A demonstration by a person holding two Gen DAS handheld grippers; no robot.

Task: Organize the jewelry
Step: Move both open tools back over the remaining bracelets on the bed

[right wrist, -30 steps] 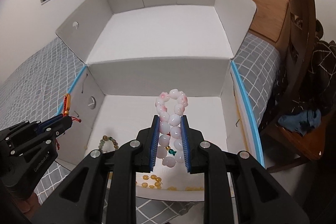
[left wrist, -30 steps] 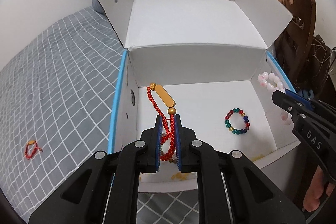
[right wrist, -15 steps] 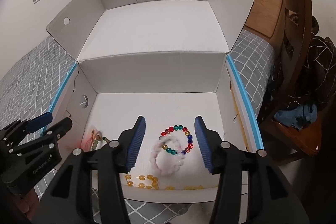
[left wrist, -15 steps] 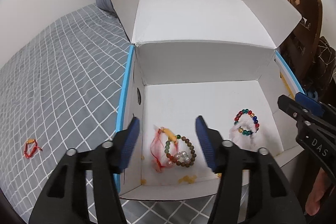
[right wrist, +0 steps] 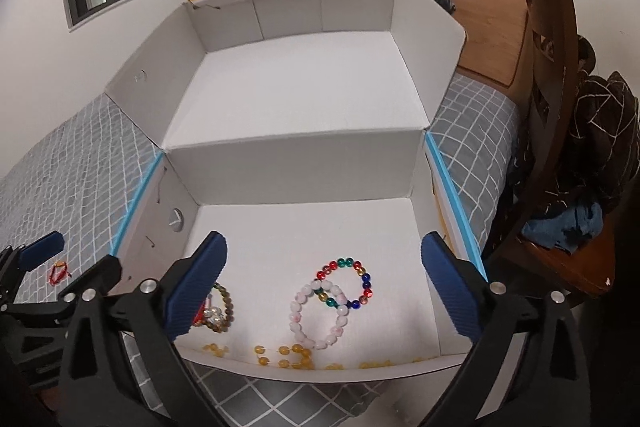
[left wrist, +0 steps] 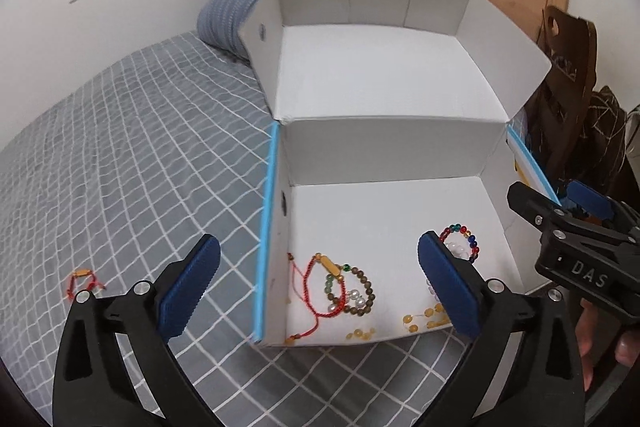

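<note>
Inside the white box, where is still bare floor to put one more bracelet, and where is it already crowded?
Bare floor: the far half of the white box, beneath its back wall, behind the multicolour bracelet. Crowded: the near edge, where the pink bracelet, amber beads and red cord bracelet lie.

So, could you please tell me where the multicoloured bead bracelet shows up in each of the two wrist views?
Left wrist view: the multicoloured bead bracelet lies on the box floor at right, partly hidden by the left claw's right finger.
Right wrist view: it lies near centre, overlapping the pink-white bead bracelet.
Shared landmark: the white box's blue-edged left wall.
</note>
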